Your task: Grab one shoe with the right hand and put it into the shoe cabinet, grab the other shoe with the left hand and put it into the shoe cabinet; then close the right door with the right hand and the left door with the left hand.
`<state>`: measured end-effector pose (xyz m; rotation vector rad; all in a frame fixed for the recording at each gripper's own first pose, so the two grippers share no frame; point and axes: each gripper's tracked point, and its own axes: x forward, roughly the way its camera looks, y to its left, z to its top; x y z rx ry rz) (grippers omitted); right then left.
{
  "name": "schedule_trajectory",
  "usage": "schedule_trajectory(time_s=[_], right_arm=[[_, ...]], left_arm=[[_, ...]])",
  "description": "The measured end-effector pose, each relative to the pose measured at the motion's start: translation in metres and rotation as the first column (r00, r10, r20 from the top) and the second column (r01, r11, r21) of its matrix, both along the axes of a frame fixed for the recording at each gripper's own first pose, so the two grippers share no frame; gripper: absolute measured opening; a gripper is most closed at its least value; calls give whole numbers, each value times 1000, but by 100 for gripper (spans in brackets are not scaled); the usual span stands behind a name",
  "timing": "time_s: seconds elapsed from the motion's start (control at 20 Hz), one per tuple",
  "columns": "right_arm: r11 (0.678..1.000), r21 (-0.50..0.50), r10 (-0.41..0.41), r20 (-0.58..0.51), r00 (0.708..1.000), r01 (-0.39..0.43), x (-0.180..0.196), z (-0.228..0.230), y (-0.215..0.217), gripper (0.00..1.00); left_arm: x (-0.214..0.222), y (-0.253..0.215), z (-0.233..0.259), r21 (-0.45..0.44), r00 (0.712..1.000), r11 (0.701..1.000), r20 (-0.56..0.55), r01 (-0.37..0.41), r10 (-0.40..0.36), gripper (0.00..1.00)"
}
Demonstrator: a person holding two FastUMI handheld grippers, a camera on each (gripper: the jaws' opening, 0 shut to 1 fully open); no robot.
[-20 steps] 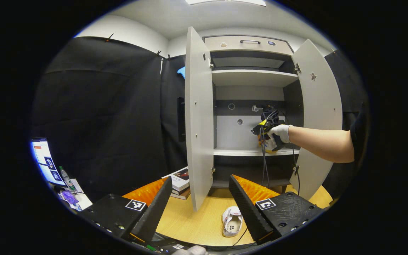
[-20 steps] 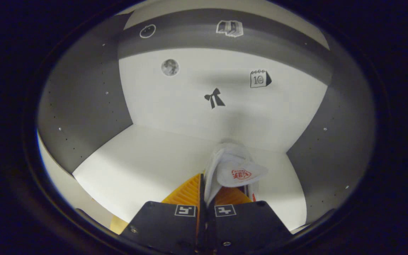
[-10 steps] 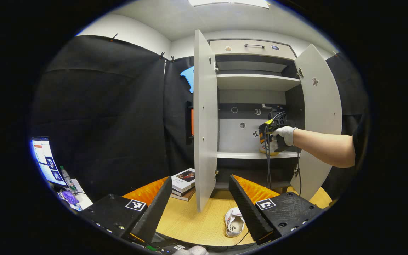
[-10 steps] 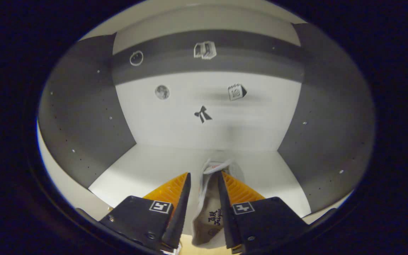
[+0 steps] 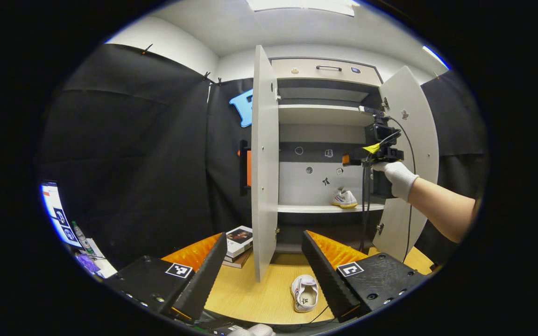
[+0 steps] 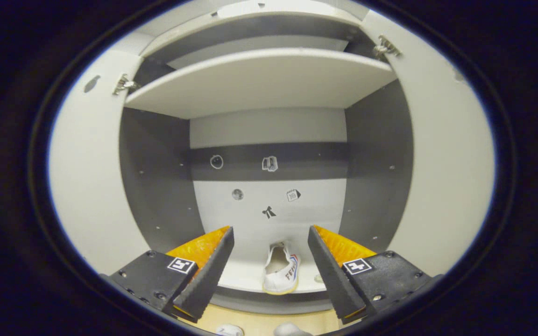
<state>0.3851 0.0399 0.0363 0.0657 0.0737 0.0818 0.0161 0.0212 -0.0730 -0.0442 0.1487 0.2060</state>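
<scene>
Tall grey-and-white wooden shoe cabinet (image 5: 329,116) with both doors swung open, standing at the back of a light wooden table (image 5: 259,298). Left gripper (image 5: 264,268), jaws spread wide and empty, low over the table. Right gripper (image 6: 271,259), held by a white-gloved hand (image 5: 397,177) before the open cabinet, jaws likewise wide and empty. One white sneaker (image 6: 279,270) rests on the cabinet's lower white shelf (image 5: 306,208); the other white sneaker (image 5: 305,293) lies on the table beside the left gripper's right finger.

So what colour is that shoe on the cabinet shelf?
White shoe, yellowish sole, red-blue side marking; clearest in the right gripper view.
</scene>
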Motion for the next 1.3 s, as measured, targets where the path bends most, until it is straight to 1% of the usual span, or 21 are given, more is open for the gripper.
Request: schedule_trajectory(time_s=[0.05, 0.15, 0.35, 0.6, 0.7, 0.8, 1.0, 1.15, 1.2, 1.3], right_arm=[[1000, -5, -7, 46, 999, 7, -24, 5, -4, 100], [1000, 5, -10, 73, 997, 9, -70, -2, -9, 100], [999, 54, -6, 72, 997, 2, -145, -33, -27, 100], [999, 9, -51, 75, 996, 50, -231, -82, -60, 100], [997, -3, -72, 47, 996, 72, -260, -103, -73, 100], [996, 8, -83, -1, 997, 83, -273, -119, -82, 100], [993, 4, -115, -8, 993, 115, -285, -114, -100, 100], [994, -5, -113, -10, 994, 113, -294, -112, -107, 100], [994, -14, -110, -12, 994, 110, -296, -113, -109, 100], [993, -38, -117, -29, 993, 116, -300, -118, -117, 100]], left_arm=[[0, 1, 0, -1, 1000, 1000, 0, 8, -8, 96], [0, 1, 0, -10, 1000, 1000, 3, 25, -25, 96], [1, 3, 4, -2, 998, 998, 14, 65, -65, 96], [6, -3, 3, 20, 992, 992, 18, 124, -125, 96], [10, -11, 0, 24, 988, 988, 15, 153, -154, 96], [13, -17, -1, 33, 985, 985, 16, 170, -170, 96], [23, -40, -29, 9, 976, 976, -21, 219, -218, 96], [27, -58, -79, 12, 963, 969, -107, 248, -246, 97], [28, -62, -96, 23, 963, 969, -119, 247, -243, 96], [34, -77, -136, 1, 950, 963, -167, 268, -264, 97]])
